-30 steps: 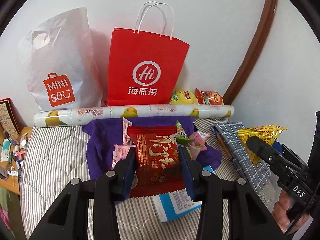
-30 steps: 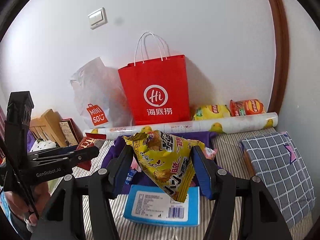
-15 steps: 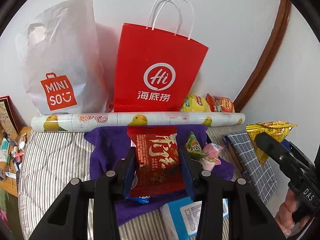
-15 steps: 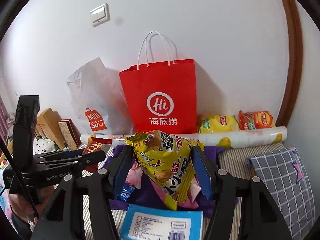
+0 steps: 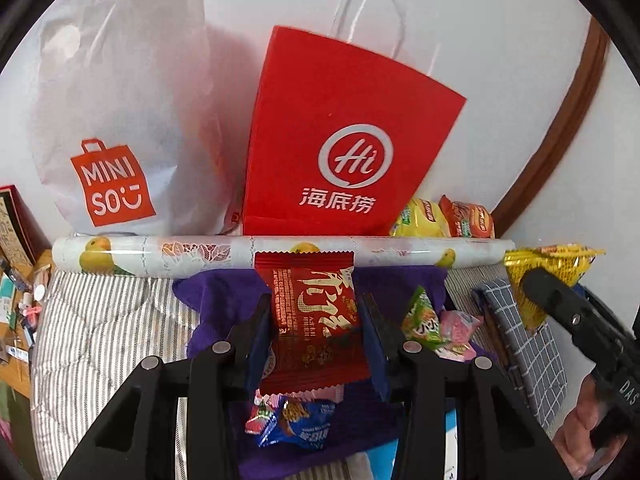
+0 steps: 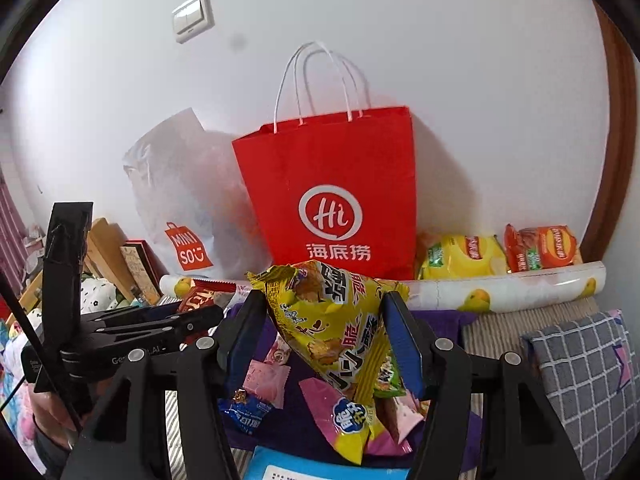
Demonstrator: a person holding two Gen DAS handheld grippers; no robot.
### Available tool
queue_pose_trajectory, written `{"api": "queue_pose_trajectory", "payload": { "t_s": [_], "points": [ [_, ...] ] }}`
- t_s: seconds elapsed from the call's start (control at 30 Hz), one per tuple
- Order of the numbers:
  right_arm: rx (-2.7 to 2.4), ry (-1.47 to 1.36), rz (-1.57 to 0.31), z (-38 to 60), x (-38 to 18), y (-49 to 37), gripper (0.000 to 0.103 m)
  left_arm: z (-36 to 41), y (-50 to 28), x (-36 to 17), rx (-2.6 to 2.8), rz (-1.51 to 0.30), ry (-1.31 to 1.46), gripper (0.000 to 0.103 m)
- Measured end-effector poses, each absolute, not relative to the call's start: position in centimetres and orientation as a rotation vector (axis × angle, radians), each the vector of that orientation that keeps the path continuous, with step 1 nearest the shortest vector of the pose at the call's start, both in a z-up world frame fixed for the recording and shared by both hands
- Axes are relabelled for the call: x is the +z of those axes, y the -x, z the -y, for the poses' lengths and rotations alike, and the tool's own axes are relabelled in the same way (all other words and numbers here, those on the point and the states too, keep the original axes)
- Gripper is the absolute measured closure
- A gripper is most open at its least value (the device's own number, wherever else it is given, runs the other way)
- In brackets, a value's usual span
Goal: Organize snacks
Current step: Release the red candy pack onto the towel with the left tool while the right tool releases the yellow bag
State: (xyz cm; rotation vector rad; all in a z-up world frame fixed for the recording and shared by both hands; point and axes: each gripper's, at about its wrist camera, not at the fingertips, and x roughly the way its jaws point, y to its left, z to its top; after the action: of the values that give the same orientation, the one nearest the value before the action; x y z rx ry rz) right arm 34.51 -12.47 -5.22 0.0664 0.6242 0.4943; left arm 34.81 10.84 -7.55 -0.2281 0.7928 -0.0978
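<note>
In the left wrist view, a red snack packet is clamped by the left gripper above a purple cloth on striped bedding; a red paper bag is propped against the white wall.

In the right wrist view, a yellow snack bag is pinched by the right gripper over loose sweets; a light switch is seen on the wall.

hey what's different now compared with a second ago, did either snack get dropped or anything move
Nothing was dropped. Both hand-held grippers carried their snacks forward toward the red paper bag, which now looms larger. The left hand-held gripper still clamps the red packet; the right hand-held gripper still clamps the yellow packet. The bags, the roll and the loose snacks on the purple cloth stayed put.
</note>
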Motion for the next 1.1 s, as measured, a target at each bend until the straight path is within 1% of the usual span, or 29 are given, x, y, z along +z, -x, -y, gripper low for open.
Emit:
{"api": "queue_pose_trajectory", "payload": {
  "t_s": [0.17,0.37,0.53,0.67,1.0,1.1],
  "points": [
    [0.512,-0.045,-0.674,11.1,-7.4,-36.0,0.043,-11.6,-35.8,-8.9,-0.07,-0.829,0.223,0.063],
    [0.533,-0.022,-0.797,10.0,-10.7,-37.5,0.043,-12.5,-36.5,-9.6,-0.051,-0.848,0.225,0.063],
    [0.515,-0.021,-0.85,10.0,-12.9,-38.0,0.043,-12.9,-36.9,-10.1,-0.045,-0.865,0.236,0.063],
    [0.508,-0.02,-0.864,10.3,-13.7,-38.3,0.043,-13.0,-37.2,-10.5,-0.043,-0.876,0.24,0.063],
    [0.475,0.106,-0.854,9.0,-14.8,-38.0,0.043,-12.8,-37.5,-10.9,-0.048,-0.893,0.233,0.063],
    [0.477,0.131,-0.852,9.0,-15.1,-37.8,0.041,-12.6,-37.6,-11.0,-0.049,-0.899,0.23,0.063]
  ]
}}
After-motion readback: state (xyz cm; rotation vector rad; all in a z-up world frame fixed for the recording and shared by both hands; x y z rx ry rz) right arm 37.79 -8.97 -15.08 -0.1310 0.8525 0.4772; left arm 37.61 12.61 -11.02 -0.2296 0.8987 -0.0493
